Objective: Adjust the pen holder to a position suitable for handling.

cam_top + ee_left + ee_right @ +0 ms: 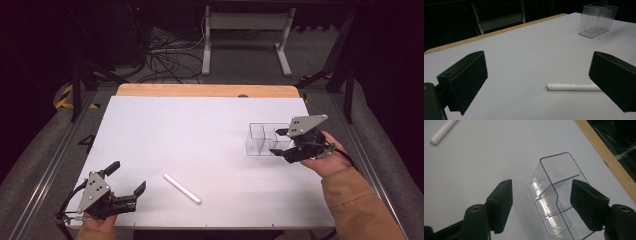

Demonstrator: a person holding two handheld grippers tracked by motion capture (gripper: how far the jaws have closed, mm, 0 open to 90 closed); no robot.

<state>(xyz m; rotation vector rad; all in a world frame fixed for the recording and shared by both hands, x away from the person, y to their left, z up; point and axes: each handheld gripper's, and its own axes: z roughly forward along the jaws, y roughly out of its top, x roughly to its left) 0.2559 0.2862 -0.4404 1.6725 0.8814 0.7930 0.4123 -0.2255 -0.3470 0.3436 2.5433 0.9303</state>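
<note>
The surface [200,130] is plain white, with a bare tan wooden strip [207,90] along its twelve-o'clock edge. A white pen [182,188] with small dark lettering on its barrel lies at about six o'clock. At three o'clock stands a clear, colourless plastic organiser [262,139]. The left tongs [127,184] and right tongs [281,141] are matt black, each topped by a grey plate. The sleeve [357,200] at five o'clock is orange-tan.
</note>
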